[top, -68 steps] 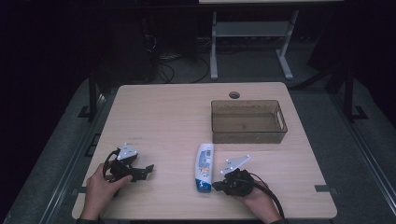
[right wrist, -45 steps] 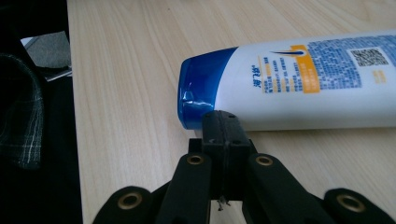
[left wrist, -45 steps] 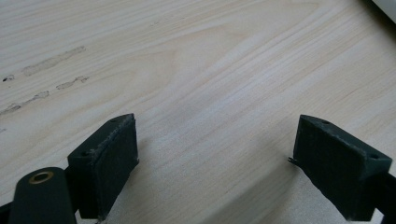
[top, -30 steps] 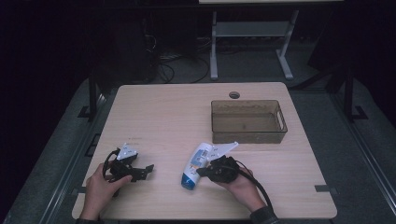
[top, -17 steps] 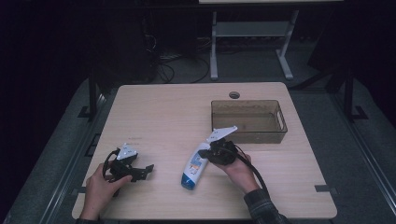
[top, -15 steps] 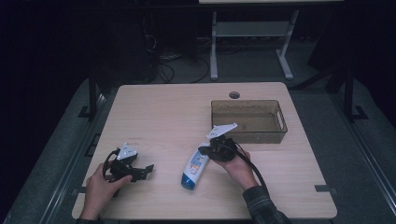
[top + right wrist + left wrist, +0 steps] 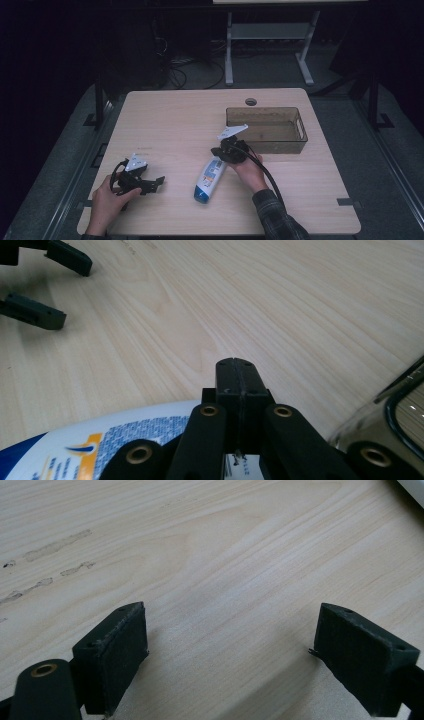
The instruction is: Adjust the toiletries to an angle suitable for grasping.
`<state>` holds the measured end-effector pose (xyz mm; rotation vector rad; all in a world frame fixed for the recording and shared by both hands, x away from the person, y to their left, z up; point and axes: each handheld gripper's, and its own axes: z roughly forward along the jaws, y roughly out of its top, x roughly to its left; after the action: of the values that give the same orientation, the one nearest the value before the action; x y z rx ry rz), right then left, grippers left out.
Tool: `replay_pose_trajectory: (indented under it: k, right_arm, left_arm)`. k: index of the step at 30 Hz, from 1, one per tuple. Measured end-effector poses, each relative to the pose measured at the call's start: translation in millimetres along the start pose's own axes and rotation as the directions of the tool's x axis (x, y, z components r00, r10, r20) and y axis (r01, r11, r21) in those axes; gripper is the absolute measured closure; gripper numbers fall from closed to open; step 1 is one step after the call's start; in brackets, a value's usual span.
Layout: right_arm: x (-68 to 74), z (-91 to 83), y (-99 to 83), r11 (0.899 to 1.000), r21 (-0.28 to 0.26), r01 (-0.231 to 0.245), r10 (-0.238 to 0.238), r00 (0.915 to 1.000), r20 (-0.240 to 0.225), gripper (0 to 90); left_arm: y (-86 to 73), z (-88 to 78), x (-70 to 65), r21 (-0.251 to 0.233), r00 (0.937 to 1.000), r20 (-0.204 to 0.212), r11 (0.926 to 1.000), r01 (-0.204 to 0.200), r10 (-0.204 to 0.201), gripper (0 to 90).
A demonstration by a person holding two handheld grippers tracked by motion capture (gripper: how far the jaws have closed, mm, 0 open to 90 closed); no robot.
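Observation:
A white and blue bottle (image 7: 209,177) lies on the wooden table (image 7: 180,120), its blue end toward me. My right gripper (image 7: 223,150) is shut, jaws pressed flat together with nothing between them, just over the bottle's far white end. In the right gripper view the joined jaws (image 7: 235,380) point over bare wood, with the bottle (image 7: 75,450) beneath them. My left gripper (image 7: 155,182) rests open at the near left of the table. In the left gripper view its jaws (image 7: 230,645) stand wide apart over bare table.
A clear brown bin (image 7: 265,130) stands at the far right of the table, close behind the right gripper; its corner (image 7: 400,410) shows in the right gripper view. A round cable hole (image 7: 250,101) is near the table's far edge.
The right gripper has slid away from me along the bottle toward the bin. The bottle's near blue end has swung a little left. The left hand has stayed still.

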<state>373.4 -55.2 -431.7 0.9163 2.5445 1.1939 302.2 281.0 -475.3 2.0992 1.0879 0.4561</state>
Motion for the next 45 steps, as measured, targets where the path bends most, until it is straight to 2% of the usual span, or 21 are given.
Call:
replay_pose_trajectory:
  k: [10,11,17,33,45]
  right_arm:
    - [-3.3,16.1,2.1,0.999,0.033,-0.002,0.002,0.9999,0.010,89.9]
    - [-5.1,19.5,0.1,0.999,0.052,-0.004,0.003,0.9999,0.012,89.9]
    - [-6.9,21.4,-1.8,0.998,0.055,-0.011,0.011,0.9999,0.010,89.9]
    - [-13.5,10.0,-11.7,0.997,0.082,-0.014,0.013,0.9998,0.014,90.0]
    - [-18.4,1.6,-25.4,0.996,0.079,-0.038,0.036,0.9991,0.024,89.9]
  left_arm:
    - [0.1,0.1,-0.1,0.001,1.0000,-0.001,1.0000,0.000,0.000,12.7]
    - [0.2,0.1,-0.1,0.002,1.0000,-0.002,1.0000,-0.001,0.001,12.7]
    - [0.3,0.4,-0.7,0.003,1.0000,-0.006,1.0000,-0.005,0.005,12.7]
    - [0.4,0.8,-1.8,0.007,0.9998,-0.014,0.9999,-0.013,0.013,12.7]
    - [0.3,0.8,-1.9,0.006,0.9998,-0.014,0.9999,-0.014,0.014,12.7]
